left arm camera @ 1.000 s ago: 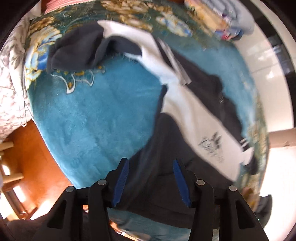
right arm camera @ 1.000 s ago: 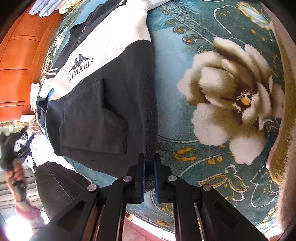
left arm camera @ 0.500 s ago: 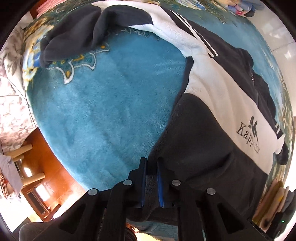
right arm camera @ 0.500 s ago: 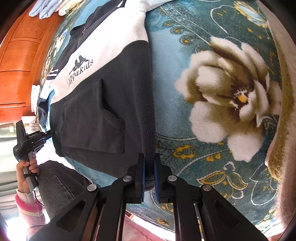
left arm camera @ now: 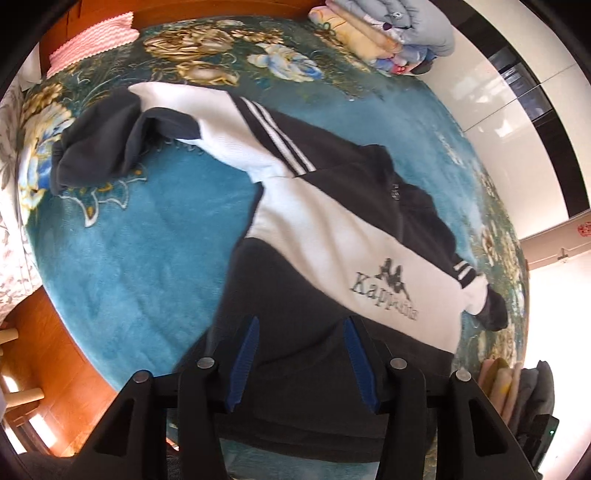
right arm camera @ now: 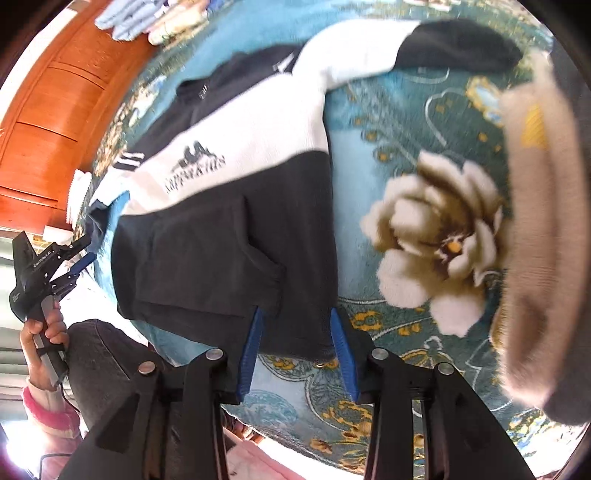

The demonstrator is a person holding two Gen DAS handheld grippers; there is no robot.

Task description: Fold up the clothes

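Sweatshirt (left arm camera: 332, 236) lies spread flat on the blue blanket (left arm camera: 140, 258), front up for folding. Your left hand-held gripper (left arm camera: 301, 360) has just let go, blades apart above the hem. From the right wrist, your right hand-held gripper (right arm camera: 297, 350) has likewise just parted, straddling the hem corner.

The sweatshirt (left arm camera: 332, 236) lies spread flat on the blanket (left arm camera: 147, 258).

The black-and-white sweatshirt (left arm camera: 332, 236) covers the middle of the teal flowered blanket (left arm camera: 140, 258). A broad bare stretch of blanket lies open left of it in the left wrist view, and the flowered part (right arm camera: 436, 240) is free on its other side. A stack of folded clothes (left arm camera: 391, 33) blocks the far corner, and a beige bulk (right arm camera: 535, 221) closes the right edge.
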